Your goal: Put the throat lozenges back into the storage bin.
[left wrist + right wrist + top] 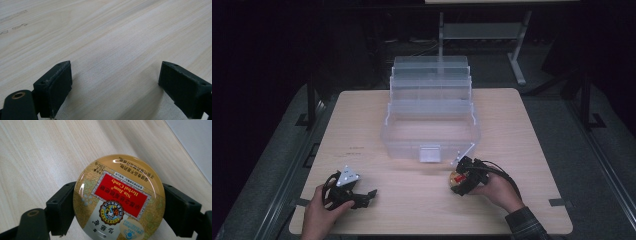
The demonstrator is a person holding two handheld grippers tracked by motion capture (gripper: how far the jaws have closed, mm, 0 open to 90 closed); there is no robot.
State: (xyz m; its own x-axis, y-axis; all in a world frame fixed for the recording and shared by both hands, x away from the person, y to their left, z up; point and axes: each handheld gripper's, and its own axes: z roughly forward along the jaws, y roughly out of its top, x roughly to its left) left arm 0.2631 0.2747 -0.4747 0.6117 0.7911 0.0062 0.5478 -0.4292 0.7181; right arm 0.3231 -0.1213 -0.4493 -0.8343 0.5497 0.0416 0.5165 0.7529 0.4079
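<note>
A round gold candy tin point(118, 198) with a red label lies flat on the wooden table point(532, 135), and my right gripper point(118, 206) is shut on it, one black pad pressed to each side. In the high view the tin point(456, 179) sits just in front of the clear plastic box's point(432, 131) right corner, with my right gripper point(460, 182) around it. My left gripper point(373, 194) rests near the table's front left edge, held by a hand. Its jaws stand wide apart over bare wood in the left gripper view point(115, 90), with nothing between them.
The clear box with stepped tiers and a front latch point(430, 153) takes up the table's middle and back. Dark floor surrounds the table, and a grey metal stand point(517, 55) is behind it.
</note>
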